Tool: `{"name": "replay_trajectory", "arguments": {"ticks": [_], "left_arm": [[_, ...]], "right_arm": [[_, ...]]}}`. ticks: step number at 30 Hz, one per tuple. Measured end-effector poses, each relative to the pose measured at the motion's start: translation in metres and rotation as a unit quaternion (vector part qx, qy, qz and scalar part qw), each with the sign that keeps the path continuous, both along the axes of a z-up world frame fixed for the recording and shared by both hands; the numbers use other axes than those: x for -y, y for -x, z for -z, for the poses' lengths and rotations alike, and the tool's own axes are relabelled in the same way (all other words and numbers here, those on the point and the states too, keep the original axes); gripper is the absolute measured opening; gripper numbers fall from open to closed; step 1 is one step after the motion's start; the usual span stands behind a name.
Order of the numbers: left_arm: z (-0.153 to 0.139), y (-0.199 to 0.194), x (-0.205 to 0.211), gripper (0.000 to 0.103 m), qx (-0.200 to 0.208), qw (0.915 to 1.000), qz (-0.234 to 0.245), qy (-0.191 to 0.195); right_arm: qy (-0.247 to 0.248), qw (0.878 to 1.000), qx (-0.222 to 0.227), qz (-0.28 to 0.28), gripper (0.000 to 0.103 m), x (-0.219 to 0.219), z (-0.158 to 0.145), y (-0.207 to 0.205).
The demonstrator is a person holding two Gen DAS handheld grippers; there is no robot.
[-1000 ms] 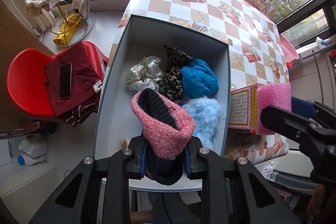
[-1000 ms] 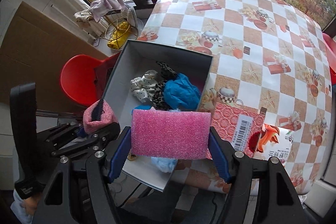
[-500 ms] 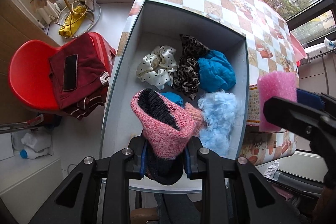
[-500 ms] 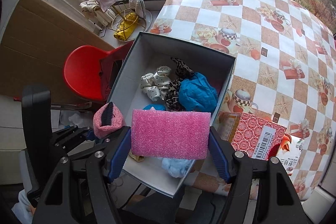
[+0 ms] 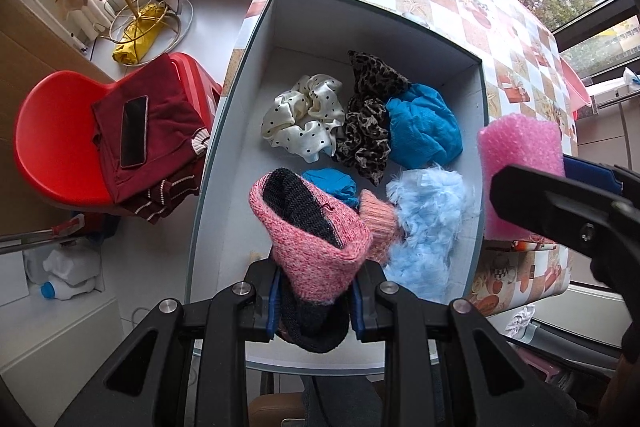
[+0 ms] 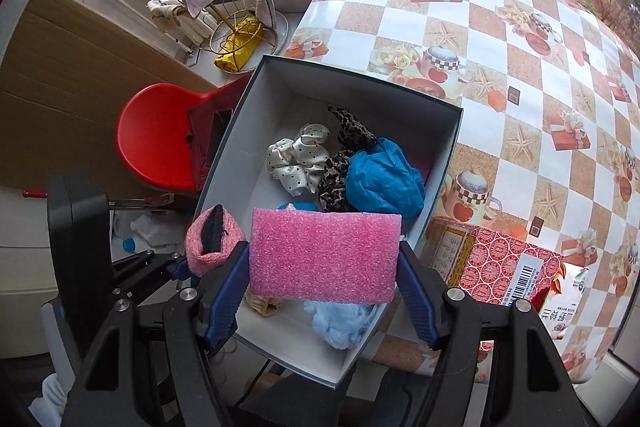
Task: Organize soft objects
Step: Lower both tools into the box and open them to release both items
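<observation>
Box (image 5: 256, 75) looms larger under both of your grippers than a second ago; you have brought them down toward it. Your left gripper (image 5: 314, 301) stays clamped on the pink knit hat (image 5: 316, 239), which stands up from between the jaws above the near part of the box. Your right gripper (image 6: 324, 287) still squeezes the pink foam block (image 6: 324, 255) across its width, the block spanning the gap between the jaws, now over the box's near right edge rather than in front of it. Beyond the jaws, inside the box, lie the dotted white scrunchie (image 5: 304, 123), the leopard cloth (image 5: 368, 115), the blue cloth (image 5: 424, 127) and the pale blue fluff (image 5: 428, 219), unmoved.
</observation>
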State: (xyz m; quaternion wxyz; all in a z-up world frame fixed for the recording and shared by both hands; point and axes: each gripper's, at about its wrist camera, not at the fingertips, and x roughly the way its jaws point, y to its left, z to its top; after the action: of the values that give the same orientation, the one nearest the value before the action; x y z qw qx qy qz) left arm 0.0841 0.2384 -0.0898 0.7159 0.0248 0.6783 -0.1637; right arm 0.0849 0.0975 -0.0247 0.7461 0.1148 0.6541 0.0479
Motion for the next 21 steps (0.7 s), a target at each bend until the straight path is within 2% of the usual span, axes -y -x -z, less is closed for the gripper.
{"name": "replay_trajectory", "arguments": {"ticks": [19,20,21], "left_arm": [[0.006,-0.009,0.011,0.029,0.0,0.9999,0.009,-0.006],[0.007,-0.011,0.011,0.03,0.0,1.0,0.008,-0.003],[0.006,-0.011,0.011,0.035,0.002,1.0,0.006,-0.001]], "right_arm": [[0.005,1.0,-0.013,0.014,0.072,0.002,0.014,-0.015],[0.006,1.0,-0.013,0.014,0.072,0.002,0.014,-0.016],[0.008,1.0,-0.013,0.013,0.072,0.003,0.014,-0.018]]}}
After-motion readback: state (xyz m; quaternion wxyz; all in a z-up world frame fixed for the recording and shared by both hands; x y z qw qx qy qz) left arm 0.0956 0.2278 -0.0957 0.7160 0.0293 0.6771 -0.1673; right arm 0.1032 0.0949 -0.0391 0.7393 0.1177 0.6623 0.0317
